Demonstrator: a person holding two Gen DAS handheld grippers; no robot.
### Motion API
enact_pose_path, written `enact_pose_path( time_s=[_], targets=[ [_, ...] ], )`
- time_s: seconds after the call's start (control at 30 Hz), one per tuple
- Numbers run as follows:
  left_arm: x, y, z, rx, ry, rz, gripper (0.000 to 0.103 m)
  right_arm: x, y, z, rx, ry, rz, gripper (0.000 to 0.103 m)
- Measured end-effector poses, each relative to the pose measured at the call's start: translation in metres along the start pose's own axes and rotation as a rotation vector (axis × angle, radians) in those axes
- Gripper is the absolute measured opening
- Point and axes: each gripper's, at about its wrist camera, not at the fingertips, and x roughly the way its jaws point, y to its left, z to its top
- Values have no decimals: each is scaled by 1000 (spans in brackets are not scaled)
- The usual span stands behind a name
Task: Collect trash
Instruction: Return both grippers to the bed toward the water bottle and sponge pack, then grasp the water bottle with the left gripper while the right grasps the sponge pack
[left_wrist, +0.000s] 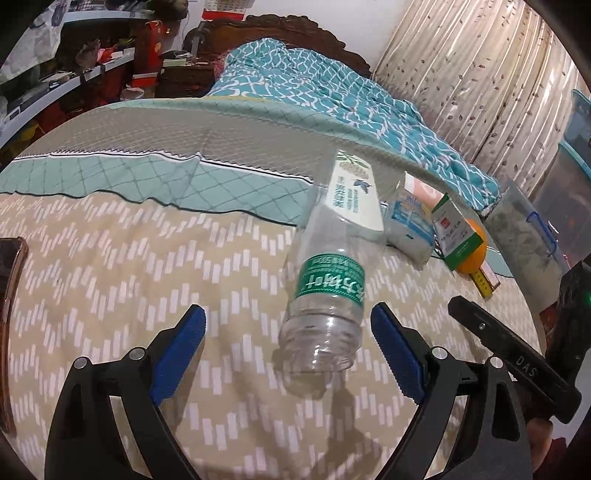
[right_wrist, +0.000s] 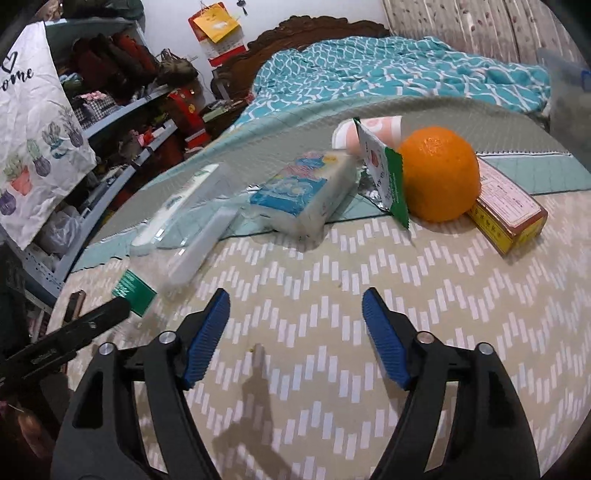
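Note:
A clear empty plastic bottle (left_wrist: 325, 295) with a green label lies on the beige patterned bed cover, its base toward me. My left gripper (left_wrist: 288, 325) is open, its blue pads on either side of the bottle's base, not touching. In the right wrist view the bottle (right_wrist: 173, 254) appears blurred at the left. My right gripper (right_wrist: 295, 314) is open and empty above bare cover. Ahead of it lie a tissue pack (right_wrist: 303, 192), a torn green-edged sachet (right_wrist: 384, 177), an orange (right_wrist: 439, 173) and a red and yellow box (right_wrist: 509, 210).
A white and green carton (left_wrist: 354, 195) lies behind the bottle. A teal quilt (left_wrist: 332, 88) is heaped at the back. A phone (left_wrist: 11, 295) lies at the left edge. Cluttered shelves (right_wrist: 110, 122) stand left of the bed. The other gripper (left_wrist: 517, 354) shows at the right.

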Motion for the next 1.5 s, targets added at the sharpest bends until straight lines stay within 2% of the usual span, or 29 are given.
enact_pose_path(
  time_s=[0.07,0.2,0.3,0.47,0.53,0.63,0.8,0.87,0.97,1.2,1.3,1.37,1.43,1.5],
  targets=[
    [-2,1,-2,-1,-2,10,87,1,-2,-2,13,4,-9,76],
    [-3,9,-4,-5,-5,24,91,3,-3,-3,25,8,-52,95],
    [-5,16,-3,-14,-23,48,94,5,-6,-1,30,21,-51,99],
    [-6,34,-4,-49,-13,91,95,8,-6,2,14,26,-56,100],
    [-6,35,-4,-30,-7,101,94,9,-3,4,11,27,-60,100],
    [-7,34,-6,2,4,207,94,8,-2,4,13,26,-58,100],
    [-17,35,-10,28,-23,290,95,10,0,4,10,27,-60,100],
    [-14,36,-12,35,-9,308,95,9,1,4,10,26,-61,100],
    [-10,43,-12,13,29,297,95,9,0,5,12,26,-57,100],
    [-12,47,-13,1,31,281,95,10,5,5,0,31,-74,100],
    [-22,49,-7,-17,24,224,94,11,7,5,-2,31,-79,100],
    [-39,43,2,6,-36,179,94,10,7,4,-2,32,-79,100],
    [-56,28,11,75,-97,108,94,11,8,5,2,30,-76,100],
    [-59,9,21,166,-104,31,94,10,9,5,12,25,-68,100]
  ],
)
